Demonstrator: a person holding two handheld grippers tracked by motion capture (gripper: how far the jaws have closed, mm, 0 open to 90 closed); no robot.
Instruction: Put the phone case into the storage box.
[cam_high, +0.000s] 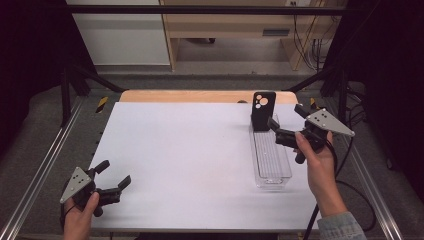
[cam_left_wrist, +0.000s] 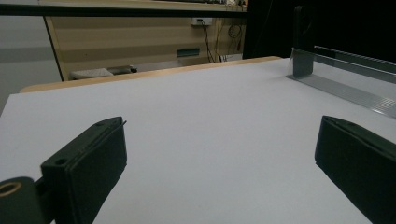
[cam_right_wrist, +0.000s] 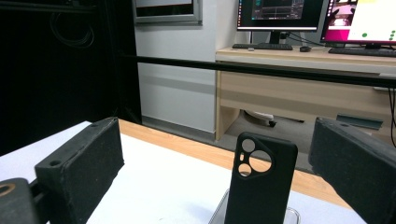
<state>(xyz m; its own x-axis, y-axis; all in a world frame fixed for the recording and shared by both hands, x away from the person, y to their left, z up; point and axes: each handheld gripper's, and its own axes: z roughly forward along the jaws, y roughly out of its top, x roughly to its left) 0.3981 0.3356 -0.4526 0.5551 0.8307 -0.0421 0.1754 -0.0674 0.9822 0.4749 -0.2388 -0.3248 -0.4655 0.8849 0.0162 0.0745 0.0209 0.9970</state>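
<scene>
Phone case (cam_high: 263, 110) stands upright in the clear tray's (cam_high: 272, 176) far end; right hand-held gripper (cam_high: 286, 123) just beside it, jaws wide; left hand-held gripper (cam_high: 114, 174) wide too

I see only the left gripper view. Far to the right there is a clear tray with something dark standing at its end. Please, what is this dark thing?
Observer: A black phone case. The right gripper view shows its camera cut-outs; it stands upright at the far end of the clear tray.
Operator: Where is the right gripper?
Observer: In the high view the right gripper is beside the tray's far end, just to the right of the case, pointing at it.
Operator: Does it hold the case already?
Observer: No. In the right gripper view its jaws stand wide open, one on each side of the case, not touching it.
Operator: And my left gripper?
Observer: In the high view the left gripper is open at the near left corner of the table, far from the tray.
</scene>
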